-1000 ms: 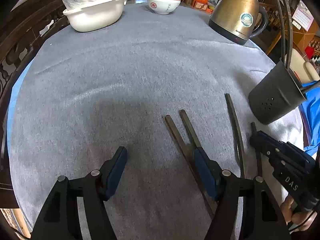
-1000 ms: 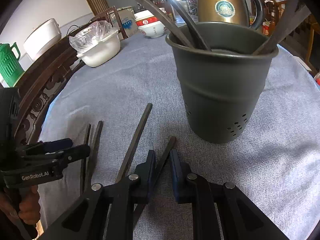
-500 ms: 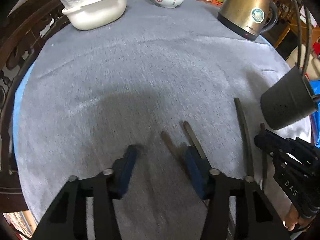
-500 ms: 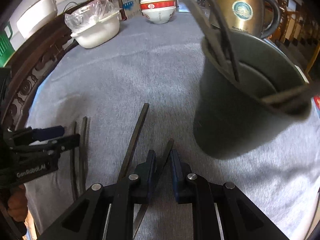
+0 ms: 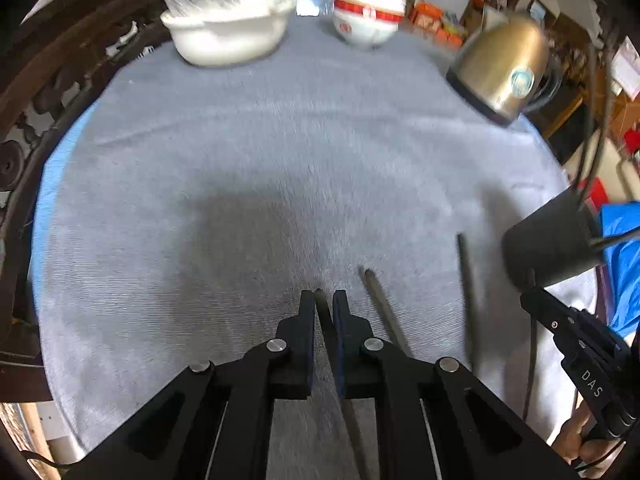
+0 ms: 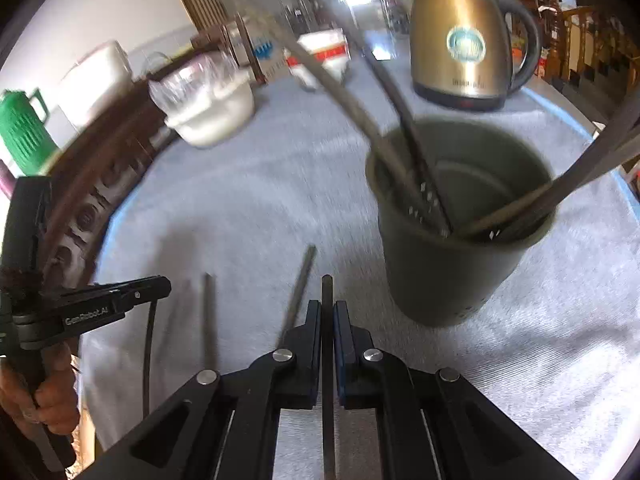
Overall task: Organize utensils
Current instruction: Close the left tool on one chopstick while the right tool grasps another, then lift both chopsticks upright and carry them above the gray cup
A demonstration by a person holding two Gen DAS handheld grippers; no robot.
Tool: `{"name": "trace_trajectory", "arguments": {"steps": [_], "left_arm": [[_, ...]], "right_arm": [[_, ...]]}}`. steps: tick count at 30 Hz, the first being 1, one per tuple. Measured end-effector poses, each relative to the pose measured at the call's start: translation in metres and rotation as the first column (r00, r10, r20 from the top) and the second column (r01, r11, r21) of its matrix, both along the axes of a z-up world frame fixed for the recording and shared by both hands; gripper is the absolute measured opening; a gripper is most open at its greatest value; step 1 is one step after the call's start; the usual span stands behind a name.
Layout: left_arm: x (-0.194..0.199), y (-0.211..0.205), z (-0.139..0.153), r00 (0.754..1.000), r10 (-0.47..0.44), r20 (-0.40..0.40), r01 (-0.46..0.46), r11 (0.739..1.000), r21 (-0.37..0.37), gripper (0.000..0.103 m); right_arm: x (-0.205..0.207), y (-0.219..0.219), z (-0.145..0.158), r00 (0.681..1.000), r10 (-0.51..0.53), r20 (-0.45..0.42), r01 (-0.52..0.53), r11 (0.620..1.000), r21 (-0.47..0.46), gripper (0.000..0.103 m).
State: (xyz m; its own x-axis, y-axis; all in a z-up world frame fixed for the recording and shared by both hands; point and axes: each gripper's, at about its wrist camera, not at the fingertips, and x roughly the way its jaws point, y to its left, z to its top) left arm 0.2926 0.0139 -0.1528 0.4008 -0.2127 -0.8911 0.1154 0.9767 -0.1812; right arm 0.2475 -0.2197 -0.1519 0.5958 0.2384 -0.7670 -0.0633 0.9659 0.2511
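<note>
Dark chopsticks lie on the grey tablecloth. My left gripper is shut on one chopstick; a second chopstick and a third lie to its right. My right gripper is shut on another chopstick, lifted above the cloth, left of the dark holder cup, which has several chopsticks standing in it. The cup also shows in the left wrist view. Two loose chopsticks lie left of my right gripper.
A gold electric kettle stands at the back right, a red-and-white bowl at the back, a white basin with plastic wrap at the back left. A carved wooden chair back borders the table's left edge.
My left gripper closed from wide open onto a chopstick on the cloth. My right gripper rose with its chopstick, and now looks down into the cup.
</note>
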Motion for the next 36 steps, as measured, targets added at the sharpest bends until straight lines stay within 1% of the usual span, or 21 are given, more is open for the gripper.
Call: {"name": "trace_trajectory", "arguments": {"steps": [2, 6, 7, 11, 13, 16, 17, 19, 22, 25, 29, 31, 32, 36], "left_arm": [[-0.006, 0.004, 0.017, 0.999, 0.009, 0.035, -0.009, 1.0, -0.02, 0.005], [-0.023, 0.006, 0.058, 0.992, 0.012, 0.127, -0.006, 0.999, -0.054, 0.005], [-0.023, 0.006, 0.062, 0.99, 0.012, 0.143, -0.004, 0.998, -0.056, 0.005], [-0.035, 0.006, 0.094, 0.975, 0.013, 0.223, 0.004, 0.997, -0.076, 0.005], [-0.044, 0.006, 0.11, 0.964, 0.015, 0.264, 0.009, 0.996, -0.087, 0.005], [-0.053, 0.003, 0.128, 0.95, 0.015, 0.311, 0.019, 0.994, -0.107, 0.005], [-0.057, 0.002, 0.135, 0.944, 0.013, 0.331, 0.026, 0.993, -0.111, 0.005], [-0.062, -0.003, 0.147, 0.932, 0.009, 0.363, 0.036, 0.993, -0.117, 0.005], [-0.071, -0.012, 0.169, 0.907, -0.002, 0.421, 0.062, 0.99, -0.129, 0.005], [-0.078, -0.021, 0.189, 0.884, -0.014, 0.467, 0.088, 0.986, -0.139, 0.005], [-0.083, -0.037, 0.214, 0.848, -0.024, 0.529, 0.121, 0.981, -0.15, 0.005], [-0.085, -0.045, 0.228, 0.829, -0.028, 0.559, 0.138, 0.978, -0.156, 0.005], [-0.086, -0.05, 0.235, 0.814, -0.03, 0.579, 0.149, 0.976, -0.158, 0.005], [-0.091, -0.069, 0.258, 0.761, -0.032, 0.648, 0.18, 0.97, -0.164, 0.005]], "right_arm": [[-0.006, 0.0, 0.012, 0.999, -0.001, 0.04, -0.001, 1.0, 0.028, 0.006], [-0.019, -0.002, 0.041, 0.988, -0.006, 0.155, -0.005, 0.997, 0.072, 0.006], [-0.023, -0.003, 0.05, 0.982, -0.009, 0.188, -0.005, 0.997, 0.078, 0.006], [-0.039, -0.009, 0.079, 0.957, -0.037, 0.289, 0.0, 0.992, 0.124, 0.006], [-0.048, -0.013, 0.093, 0.935, -0.053, 0.351, -0.001, 0.988, 0.152, 0.006], [-0.061, -0.018, 0.11, 0.896, -0.085, 0.435, 0.007, 0.984, 0.177, 0.006], [-0.066, -0.023, 0.117, 0.876, -0.101, 0.471, 0.012, 0.982, 0.189, 0.006], [-0.073, -0.027, 0.127, 0.847, -0.127, 0.517, 0.026, 0.98, 0.199, 0.006], [-0.081, -0.037, 0.143, 0.807, -0.165, 0.567, 0.041, 0.973, 0.226, 0.006], [-0.085, -0.046, 0.155, 0.779, -0.197, 0.596, 0.052, 0.967, 0.251, 0.006], [-0.097, -0.054, 0.173, 0.729, -0.242, 0.641, 0.074, 0.958, 0.277, 0.006], [-0.104, -0.06, 0.184, 0.694, -0.271, 0.667, 0.095, 0.953, 0.288, 0.006], [-0.108, -0.063, 0.191, 0.667, -0.289, 0.687, 0.112, 0.95, 0.292, 0.006], [-0.121, -0.07, 0.21, 0.584, -0.326, 0.743, 0.175, 0.945, 0.277, 0.006]]}}
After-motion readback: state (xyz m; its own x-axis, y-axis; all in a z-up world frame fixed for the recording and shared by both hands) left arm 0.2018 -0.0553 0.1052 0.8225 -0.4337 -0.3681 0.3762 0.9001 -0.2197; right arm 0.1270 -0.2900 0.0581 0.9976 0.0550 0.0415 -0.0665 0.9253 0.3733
